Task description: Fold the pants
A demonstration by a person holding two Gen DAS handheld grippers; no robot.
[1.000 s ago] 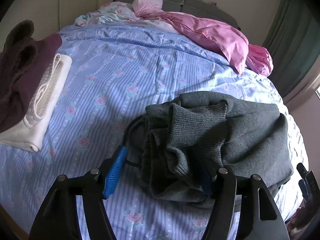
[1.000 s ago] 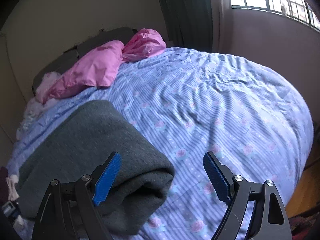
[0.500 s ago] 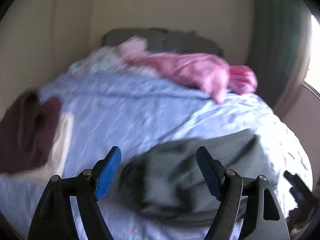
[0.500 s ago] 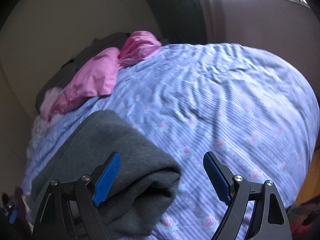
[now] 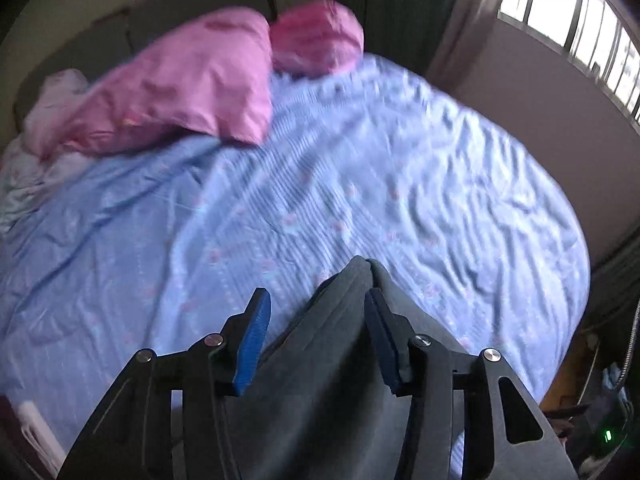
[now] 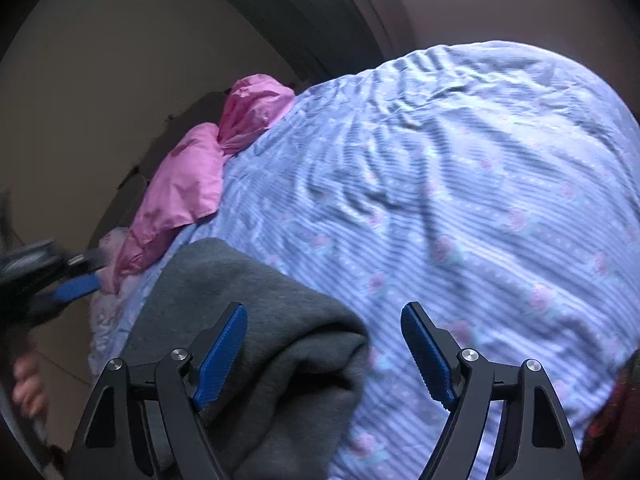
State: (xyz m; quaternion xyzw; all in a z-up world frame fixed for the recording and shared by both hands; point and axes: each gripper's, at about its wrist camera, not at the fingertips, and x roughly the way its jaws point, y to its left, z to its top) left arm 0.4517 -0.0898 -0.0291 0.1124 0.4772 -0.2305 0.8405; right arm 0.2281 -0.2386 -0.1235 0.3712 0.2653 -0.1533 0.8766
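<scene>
The grey pants (image 5: 340, 360) lie folded in a thick bundle on the blue flowered bed sheet (image 5: 360, 180). In the left wrist view my left gripper (image 5: 316, 336) is open, its blue pads on either side of the bundle's upper edge, not pressing it. In the right wrist view the pants (image 6: 256, 320) fill the lower left, with the rounded fold between the fingers. My right gripper (image 6: 324, 352) is open wide and holds nothing. The left gripper (image 6: 60, 280) shows blurred at the left edge there.
A pink quilt (image 5: 180, 80) and pink pillow (image 5: 320, 36) lie at the head of the bed. A window (image 5: 580, 20) and dark curtain are at the right. The bed's right edge drops to the floor (image 5: 580, 368).
The left gripper let go of the pants' ribbed end, lifted and swung to the right over the bundle. The right gripper tilted and moved closer over the fold, still open.
</scene>
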